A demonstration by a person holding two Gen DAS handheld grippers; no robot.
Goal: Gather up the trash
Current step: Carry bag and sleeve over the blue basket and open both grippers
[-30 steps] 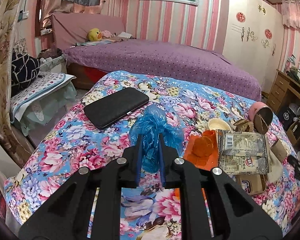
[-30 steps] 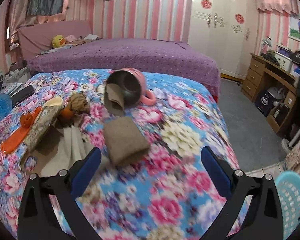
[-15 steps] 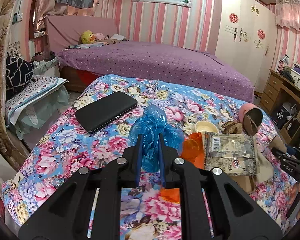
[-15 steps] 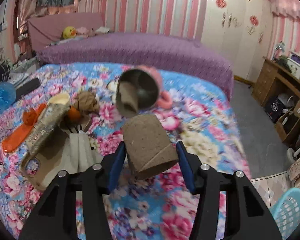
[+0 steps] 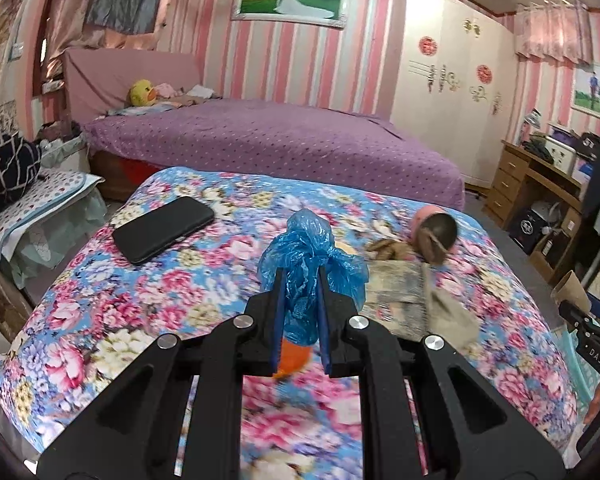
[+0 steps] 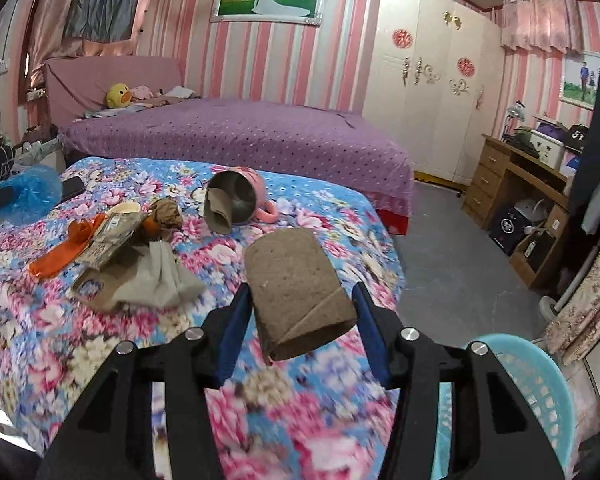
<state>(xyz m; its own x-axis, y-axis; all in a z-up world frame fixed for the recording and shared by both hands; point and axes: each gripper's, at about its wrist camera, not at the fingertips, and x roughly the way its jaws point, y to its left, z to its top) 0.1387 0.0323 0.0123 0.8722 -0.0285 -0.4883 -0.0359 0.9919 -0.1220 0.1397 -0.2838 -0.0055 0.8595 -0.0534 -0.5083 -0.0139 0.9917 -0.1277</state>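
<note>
My left gripper [image 5: 300, 280] is shut on a crumpled blue plastic bag [image 5: 312, 256] and holds it above the floral bed cover [image 5: 148, 304]. My right gripper [image 6: 300, 300] is shut on a brown cardboard tube [image 6: 296, 288], lifted off the bed. The tube and right gripper also show at the right edge of the left wrist view [image 5: 572, 290]. On the bed lie an orange wrapper [image 6: 64, 252], a printed packet [image 6: 112, 240], grey-brown paper [image 6: 160, 280], a crumpled brown wad [image 6: 166, 212] and a tipped pink mug [image 6: 240, 200] with a cardboard tube in it.
A light blue plastic basket [image 6: 532, 396] stands on the floor at the bed's right. A black case [image 5: 164, 228] lies on the bed's far left. A purple bed [image 6: 236, 136] is behind, a wooden desk [image 6: 516, 188] at the right.
My right gripper closed on the cardboard tube and lifted it off the bed. My left gripper rose and swung right with the blue bag.
</note>
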